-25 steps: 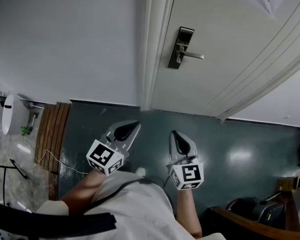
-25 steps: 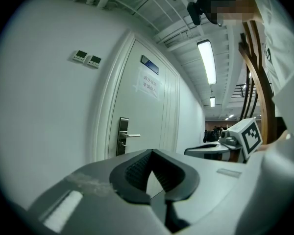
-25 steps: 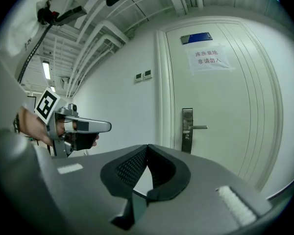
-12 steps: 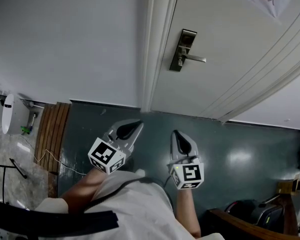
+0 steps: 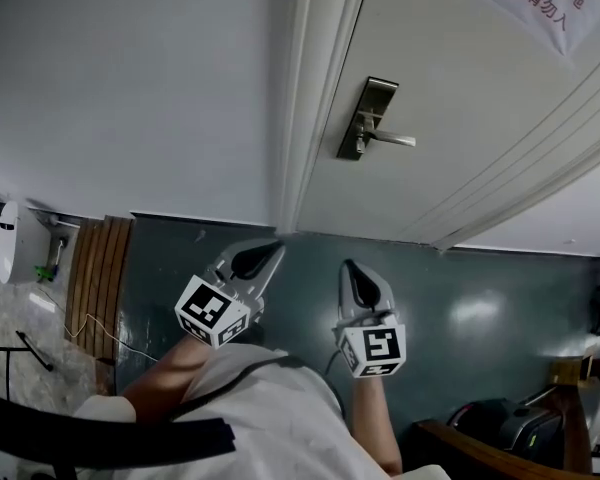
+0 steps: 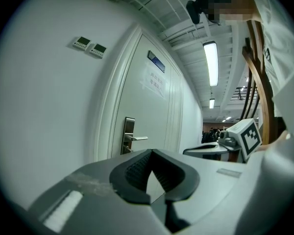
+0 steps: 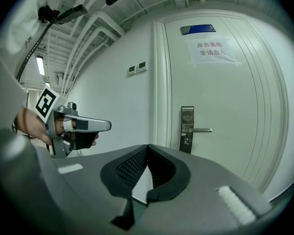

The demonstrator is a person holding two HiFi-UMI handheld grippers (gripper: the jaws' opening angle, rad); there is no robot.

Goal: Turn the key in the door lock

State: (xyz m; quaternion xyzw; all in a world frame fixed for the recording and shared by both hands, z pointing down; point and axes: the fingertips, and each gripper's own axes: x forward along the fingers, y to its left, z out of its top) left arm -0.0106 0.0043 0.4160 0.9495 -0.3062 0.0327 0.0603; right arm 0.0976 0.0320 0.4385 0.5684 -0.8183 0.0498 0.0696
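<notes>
The white door (image 5: 460,118) carries a tall metal lock plate (image 5: 368,116) with a lever handle (image 5: 392,139); the same plate (image 7: 187,129) shows ahead in the right gripper view. A small part sticks out under the lever (image 5: 357,152), too small to tell whether it is a key. My left gripper (image 5: 265,252) and right gripper (image 5: 350,268) hang side by side over the dark floor, well short of the door, both pointing at it. Both are shut with nothing between the jaws, as the left gripper (image 6: 151,151) and right gripper (image 7: 147,146) show close up.
The white door frame (image 5: 305,98) stands left of the lock, with plain wall beyond it. A paper notice (image 5: 540,3) hangs on the door and wall switches (image 6: 89,45) sit left of the frame. Wooden slats (image 5: 95,268) lie at the left; a dark bag (image 5: 500,418) and wooden furniture at bottom right.
The door and its lock plate have grown a little larger and lower in the head view as I moved toward them. Both grippers keep the same shut pose.
</notes>
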